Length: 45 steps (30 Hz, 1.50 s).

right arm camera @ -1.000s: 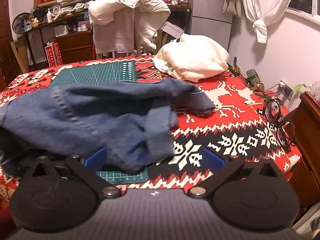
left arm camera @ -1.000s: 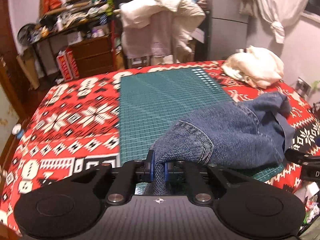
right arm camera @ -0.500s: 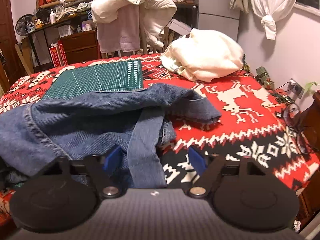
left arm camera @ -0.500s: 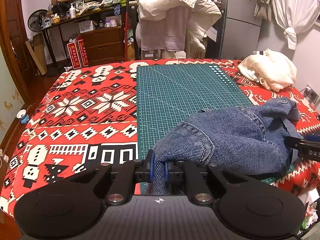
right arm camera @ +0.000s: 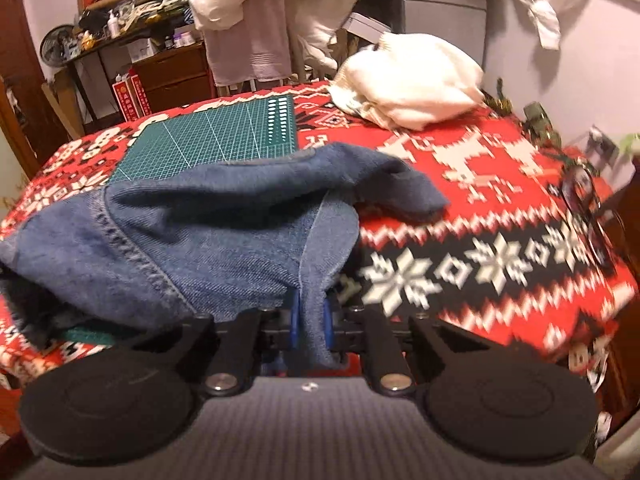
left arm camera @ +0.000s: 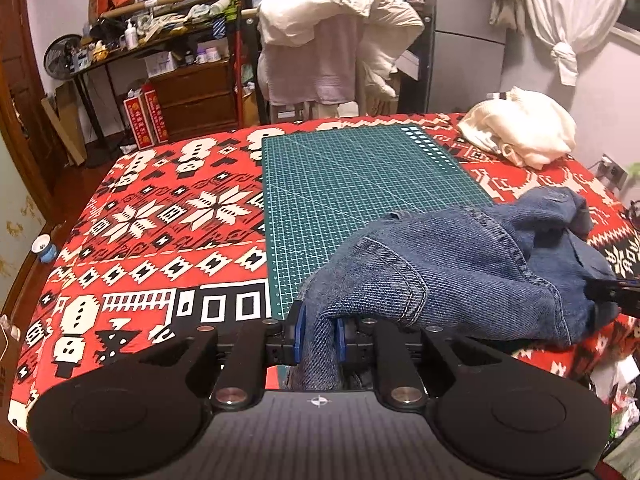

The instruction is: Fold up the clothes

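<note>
A crumpled blue denim garment lies over the near right part of the green cutting mat and the red patterned tablecloth. My left gripper is shut on a bunched edge of the denim at the table's near side. In the right wrist view the same denim garment spreads to the left, and my right gripper is shut on a hanging strip of it. The right gripper's tip shows at the far right of the left wrist view, behind the denim.
A cream garment is heaped at the table's far right corner, also seen as a cream heap. Eyeglasses and small items lie along the right edge. A chair draped with white laundry stands behind the table.
My right gripper went from wide open to shut on a strip of the denim. The left gripper kept its hold and drew back and up a little, giving a wider view of the table.
</note>
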### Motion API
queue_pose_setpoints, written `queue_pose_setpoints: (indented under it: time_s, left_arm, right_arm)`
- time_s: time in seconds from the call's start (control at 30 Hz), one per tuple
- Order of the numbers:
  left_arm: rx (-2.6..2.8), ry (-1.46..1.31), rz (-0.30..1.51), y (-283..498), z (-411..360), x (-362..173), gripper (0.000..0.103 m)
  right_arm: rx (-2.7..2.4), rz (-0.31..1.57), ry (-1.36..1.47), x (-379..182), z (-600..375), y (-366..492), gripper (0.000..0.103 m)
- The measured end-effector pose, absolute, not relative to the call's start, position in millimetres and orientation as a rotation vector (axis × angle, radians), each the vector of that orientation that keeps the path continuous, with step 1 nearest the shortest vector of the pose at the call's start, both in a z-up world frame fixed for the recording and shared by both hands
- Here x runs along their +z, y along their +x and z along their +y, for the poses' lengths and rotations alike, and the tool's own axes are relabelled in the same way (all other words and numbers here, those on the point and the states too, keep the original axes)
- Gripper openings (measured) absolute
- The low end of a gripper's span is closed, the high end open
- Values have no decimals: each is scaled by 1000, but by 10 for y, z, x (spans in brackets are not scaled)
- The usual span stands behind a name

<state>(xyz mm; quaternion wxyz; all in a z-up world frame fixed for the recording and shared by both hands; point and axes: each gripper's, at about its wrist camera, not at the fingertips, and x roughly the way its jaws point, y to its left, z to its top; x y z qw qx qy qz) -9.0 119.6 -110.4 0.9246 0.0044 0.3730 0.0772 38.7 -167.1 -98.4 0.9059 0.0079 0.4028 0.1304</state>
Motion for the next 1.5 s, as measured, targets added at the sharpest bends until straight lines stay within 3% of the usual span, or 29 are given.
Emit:
queue_pose_setpoints:
  time_s: [0.33,0.57,0.67,0.97,1.1,1.3,1.5]
  left_arm:
    - [138,37,750,-238,1099,-1018,19]
    - [93,-9,741,-324,1070,-900,36]
    - [74,-7,718,-359,1024,-838,38]
    - [-54,63,716,-195,620,-811,40]
    - [-121,127,702,-54,314,-802,47]
    - [-185,267,663,269,-149,-786,63]
    - [-199,418,705,729,-460,-899,63]
  right_arm:
    - [320,782,55,-799,-1759,33,11]
    - [367,733,60,-637,-1573,82,11]
    - [345,761,62,-730,-1554,126,13]
    - [243,775,104,-857,-1903,80,42]
    - [202,767,116,-875,-2089,55,56]
    - [160,759,151,-890,-2328,32,60]
    - [144,766,189,-919,-2470,46,61]
